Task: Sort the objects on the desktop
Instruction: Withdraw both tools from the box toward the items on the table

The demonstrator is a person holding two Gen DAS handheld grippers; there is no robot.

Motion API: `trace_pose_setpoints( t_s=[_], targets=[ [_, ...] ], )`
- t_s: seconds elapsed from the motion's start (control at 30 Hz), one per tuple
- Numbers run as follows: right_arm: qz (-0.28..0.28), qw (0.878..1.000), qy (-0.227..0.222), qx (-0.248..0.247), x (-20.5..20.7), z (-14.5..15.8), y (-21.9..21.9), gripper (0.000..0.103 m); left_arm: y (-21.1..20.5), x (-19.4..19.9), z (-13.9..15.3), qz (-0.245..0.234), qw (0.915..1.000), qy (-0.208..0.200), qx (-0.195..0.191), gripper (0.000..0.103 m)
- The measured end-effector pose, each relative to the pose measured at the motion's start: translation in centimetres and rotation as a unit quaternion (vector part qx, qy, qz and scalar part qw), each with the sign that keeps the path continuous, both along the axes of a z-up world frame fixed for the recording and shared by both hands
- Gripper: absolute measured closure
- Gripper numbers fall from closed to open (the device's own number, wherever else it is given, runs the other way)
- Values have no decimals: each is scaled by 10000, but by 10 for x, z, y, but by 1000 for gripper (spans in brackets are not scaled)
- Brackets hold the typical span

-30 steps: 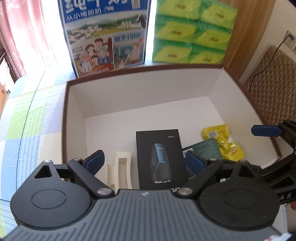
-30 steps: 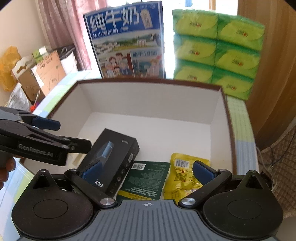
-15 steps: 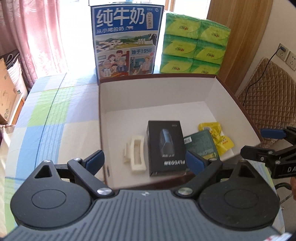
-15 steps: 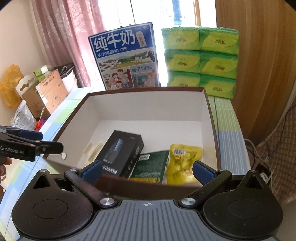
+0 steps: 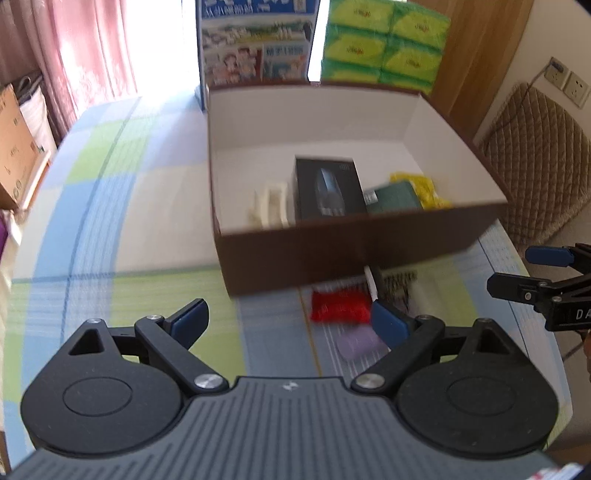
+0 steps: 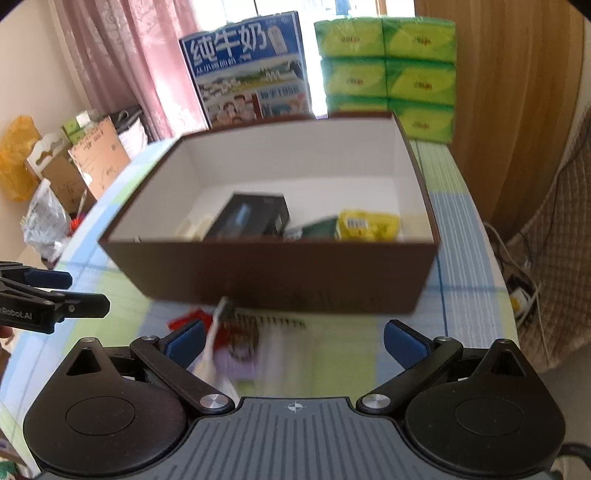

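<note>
both grippers, left gripper [image 5: 290, 319] and right gripper [image 6: 293, 338], fingers spread wide holding nothing, brown box [image 5: 332, 254] with black carton [image 5: 327, 190] inside, blurry red packet [image 5: 340, 306] on table [image 5: 110, 206]

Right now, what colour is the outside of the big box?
Dark brown, white inside; the right wrist view shows it best.

Bright daylight from the window [image 6: 280, 7] at 12 o'clock gives glare; both views are motion-blurred, edges bent.
</note>
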State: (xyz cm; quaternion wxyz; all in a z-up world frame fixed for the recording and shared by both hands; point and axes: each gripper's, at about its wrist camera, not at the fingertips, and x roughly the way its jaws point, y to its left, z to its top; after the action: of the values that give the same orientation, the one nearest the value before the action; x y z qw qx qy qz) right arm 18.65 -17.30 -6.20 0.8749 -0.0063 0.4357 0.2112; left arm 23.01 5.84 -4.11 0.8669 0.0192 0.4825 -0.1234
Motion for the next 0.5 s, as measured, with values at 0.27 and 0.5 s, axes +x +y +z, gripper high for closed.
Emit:
trace_pose_setpoints(
  t_s=[0.27, 0.5],
  targets=[
    [-115, 9994, 336, -61, -27, -19, -12, 11, -28, -20, -21, -370, 9989, 276, 12, 11],
    [-171, 9992, 373, -30, -39, -21, -18, 18, -47, -27, -29, -587, 9977, 345, 22, 11]
  ],
)
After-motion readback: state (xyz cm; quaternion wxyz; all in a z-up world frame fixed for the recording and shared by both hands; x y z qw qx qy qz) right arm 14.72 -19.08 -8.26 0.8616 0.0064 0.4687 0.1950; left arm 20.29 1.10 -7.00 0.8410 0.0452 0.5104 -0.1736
